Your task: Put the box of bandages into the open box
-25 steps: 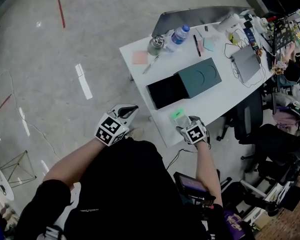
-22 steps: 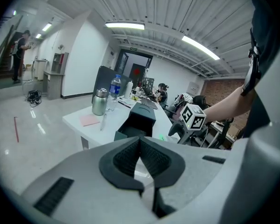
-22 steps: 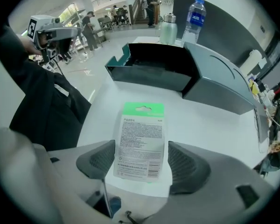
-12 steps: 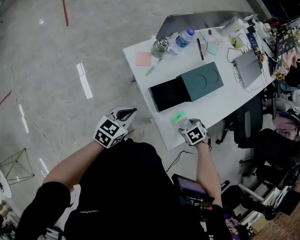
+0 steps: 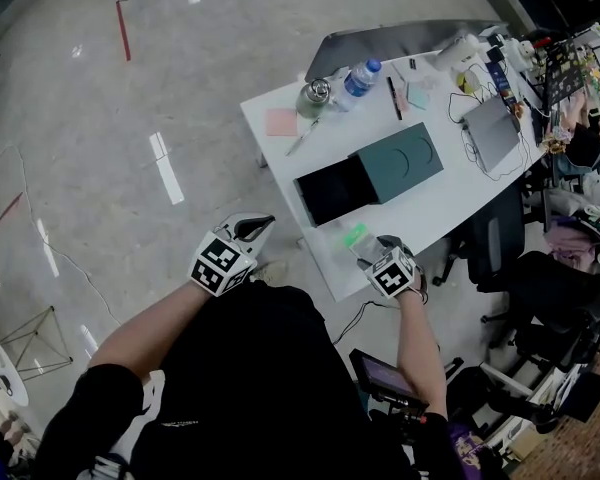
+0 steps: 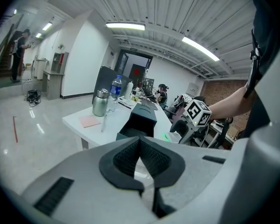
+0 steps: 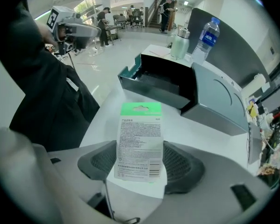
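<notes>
The right gripper [image 5: 372, 250] is clamped on the box of bandages [image 7: 140, 143], which stands upright between its jaws, green end up, near the open box [image 7: 161, 84] and apparently just above the white table [image 5: 420, 208]. The left gripper [image 6: 141, 161], jaws together and empty, hangs well apart from the open box.

Bright, even light; fisheye-warped edges.
</notes>
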Action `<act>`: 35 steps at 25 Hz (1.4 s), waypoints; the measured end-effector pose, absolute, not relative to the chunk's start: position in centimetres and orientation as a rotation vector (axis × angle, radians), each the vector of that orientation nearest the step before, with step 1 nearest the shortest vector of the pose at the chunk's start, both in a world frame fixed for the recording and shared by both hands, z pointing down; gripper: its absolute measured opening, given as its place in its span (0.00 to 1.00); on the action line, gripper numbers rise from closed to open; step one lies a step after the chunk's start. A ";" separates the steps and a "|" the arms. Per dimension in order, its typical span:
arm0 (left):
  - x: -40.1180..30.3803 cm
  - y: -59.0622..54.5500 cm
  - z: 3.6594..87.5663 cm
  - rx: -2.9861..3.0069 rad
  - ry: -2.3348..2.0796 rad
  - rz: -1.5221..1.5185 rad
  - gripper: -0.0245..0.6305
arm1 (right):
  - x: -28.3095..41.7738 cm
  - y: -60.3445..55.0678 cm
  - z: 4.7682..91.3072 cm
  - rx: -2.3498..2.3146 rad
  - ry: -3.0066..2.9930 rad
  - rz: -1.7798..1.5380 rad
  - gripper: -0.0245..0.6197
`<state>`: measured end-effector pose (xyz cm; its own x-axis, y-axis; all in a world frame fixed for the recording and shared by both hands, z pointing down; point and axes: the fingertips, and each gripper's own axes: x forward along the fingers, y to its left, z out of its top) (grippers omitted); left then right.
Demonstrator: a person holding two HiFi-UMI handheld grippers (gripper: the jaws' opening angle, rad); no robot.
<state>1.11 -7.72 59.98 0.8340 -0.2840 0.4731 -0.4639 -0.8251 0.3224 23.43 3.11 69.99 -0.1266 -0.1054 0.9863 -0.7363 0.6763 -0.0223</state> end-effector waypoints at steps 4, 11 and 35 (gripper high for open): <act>1.2 -7.8 59.8 2.587 -0.550 0.567 0.05 | 23.5 2.4 68.0 0.705 -1.656 0.580 0.55; 0.9 -8.3 60.0 2.581 -0.566 0.555 0.05 | 23.5 -1.1 65.0 0.675 -1.692 0.437 0.55; -5.9 -9.8 59.9 2.457 -0.867 0.520 0.05 | 17.7 -11.9 67.5 0.215 -1.668 0.023 0.55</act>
